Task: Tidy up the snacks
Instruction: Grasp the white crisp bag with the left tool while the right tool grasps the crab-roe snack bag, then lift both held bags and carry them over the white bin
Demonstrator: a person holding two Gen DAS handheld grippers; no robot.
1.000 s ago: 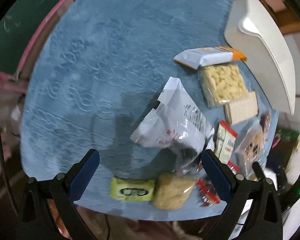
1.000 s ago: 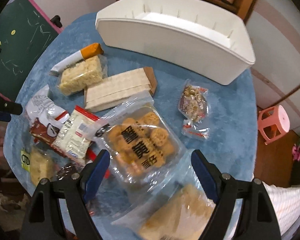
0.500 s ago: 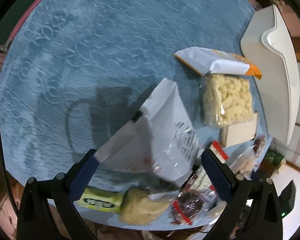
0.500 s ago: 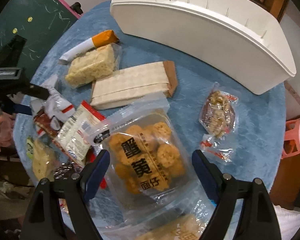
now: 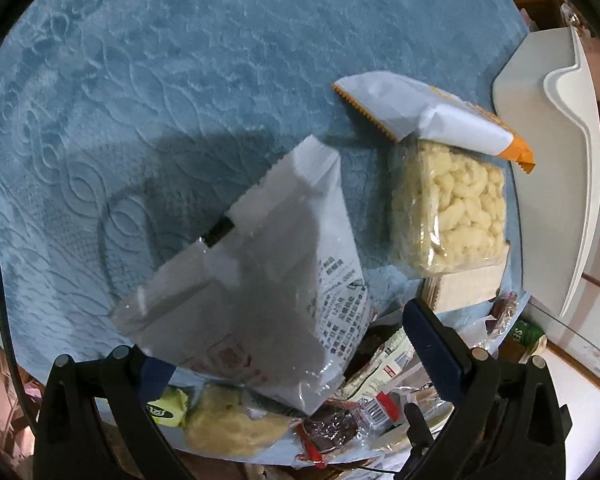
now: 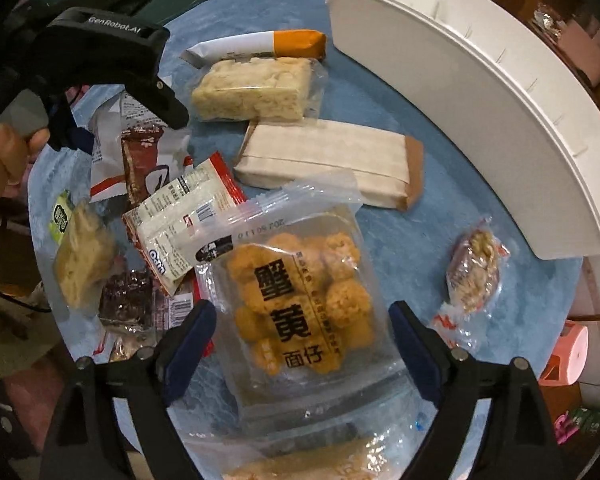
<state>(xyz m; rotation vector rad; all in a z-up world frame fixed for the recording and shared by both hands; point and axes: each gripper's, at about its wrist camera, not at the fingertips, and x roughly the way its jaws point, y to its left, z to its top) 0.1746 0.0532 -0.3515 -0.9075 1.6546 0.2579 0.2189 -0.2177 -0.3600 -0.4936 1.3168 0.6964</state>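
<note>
Blue quilted worktop [image 5: 148,80] w/ scattered snack packs beside a white curved bin [image 6: 480,92].
Left claw [image 5: 284,360] spread wide around a white foil packet [image 5: 268,280], its bottom end between the fingers; contact can't be told. Right claw [image 6: 300,344] also wide, over a clear bag of orange crab-roe noodle snacks [image 6: 300,292], near a puffed-rice bar [image 6: 256,88] & tan wafer pack [image 6: 332,164].

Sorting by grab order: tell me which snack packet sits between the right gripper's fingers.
The clear bag of orange-yellow puffs with big black characters. It lies between the open right gripper; the tan-wrapped pack and the others lie farther off.
</note>
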